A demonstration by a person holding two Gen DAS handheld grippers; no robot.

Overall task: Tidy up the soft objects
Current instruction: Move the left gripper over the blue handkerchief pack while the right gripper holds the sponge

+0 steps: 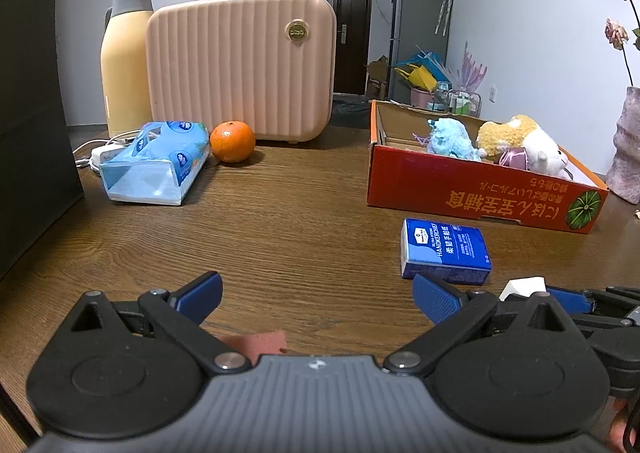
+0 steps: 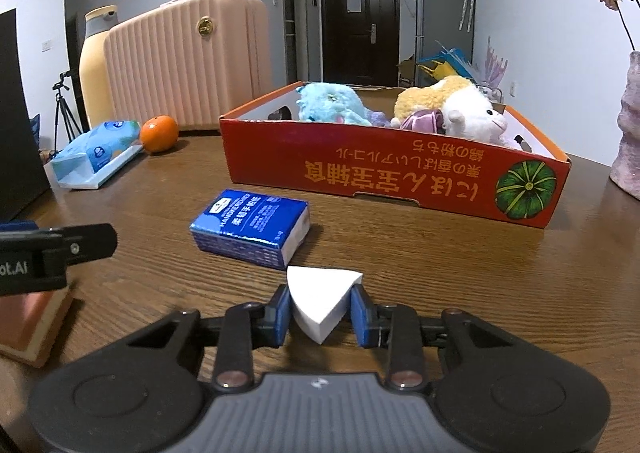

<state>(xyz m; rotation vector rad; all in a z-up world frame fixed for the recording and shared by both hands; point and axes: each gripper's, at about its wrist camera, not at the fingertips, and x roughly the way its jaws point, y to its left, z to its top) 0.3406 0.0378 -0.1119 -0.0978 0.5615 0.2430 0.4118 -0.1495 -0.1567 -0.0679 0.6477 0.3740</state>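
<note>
On the dark wood-grain tabletop (image 2: 400, 253), far left, a light-blue soft plastic pack of tissues (image 2: 94, 157) lies outside the box, with a round orange fruit (image 2: 159, 133) just beside it. Left tool (image 1: 318, 295): blue pads spread wide, nothing between them, resting low over bare wood. Centre: a dark-blue foil-wrapped pack of handkerchief tissues (image 2: 250, 227) also lies on the wood, in front of the red cardboard tray box (image 2: 384, 181).

Done so far, by judgement: three plush toys sit inside the box, namely a fuzzy teal one (image 2: 332, 103), a tan curly one (image 2: 428, 93) and a white lamb-like one (image 2: 476, 117).

In hand: right tool (image 2: 320, 317) clenched on a white wedge-shaped sponge block (image 2: 320, 299), low over the wood, short of the box.

Left to do, probably: sponge into box, then both tissue packs.

Unclear:
- A brown flat pad (image 2: 28, 323) under the left tool is half covered; material not readable.
- Box floor behind the near wall is hidden.
- A purple item between the plush toys cannot be identified.
- Whether the sponge touches the tabletop cannot be told.
</note>
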